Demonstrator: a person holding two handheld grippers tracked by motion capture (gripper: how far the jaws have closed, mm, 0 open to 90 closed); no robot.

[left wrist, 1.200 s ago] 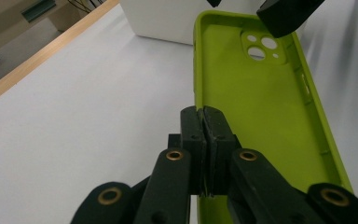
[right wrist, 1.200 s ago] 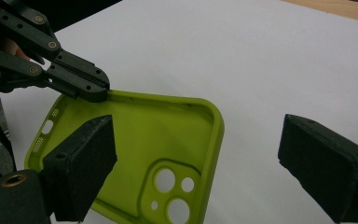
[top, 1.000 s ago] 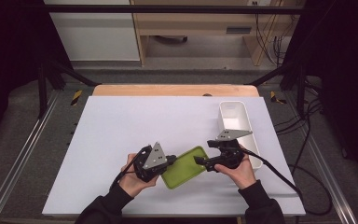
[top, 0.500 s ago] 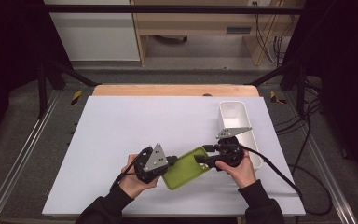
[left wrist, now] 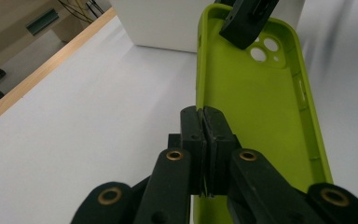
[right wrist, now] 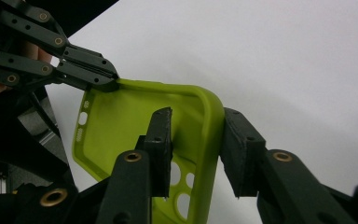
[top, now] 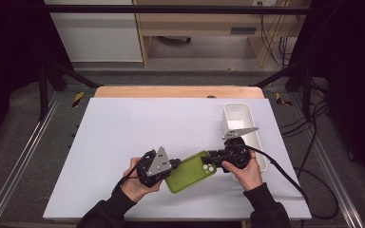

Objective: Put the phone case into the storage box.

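case: lime-green soft silicone phone case (top: 190, 171) is being held just above the white table (top: 123, 142), between both grippers, for a two-ended grip.
left gripper (left wrist: 204, 140): jaws are being kept pinched tight on one case edge, anchoring it.
right gripper (right wrist: 196, 154): jaws have just been closing astride the camera-hole end wall; a gap is showing, not yet gripped.

Left gripper (top: 172, 165): held low in the left hand (top: 135, 186), fingers (left wrist: 192, 133) pinched tight together. Right gripper (top: 212, 155): in the right hand (top: 246, 169), pointing toward the left gripper, jaws just closing, fingers (right wrist: 161, 140) a narrow gap apart.
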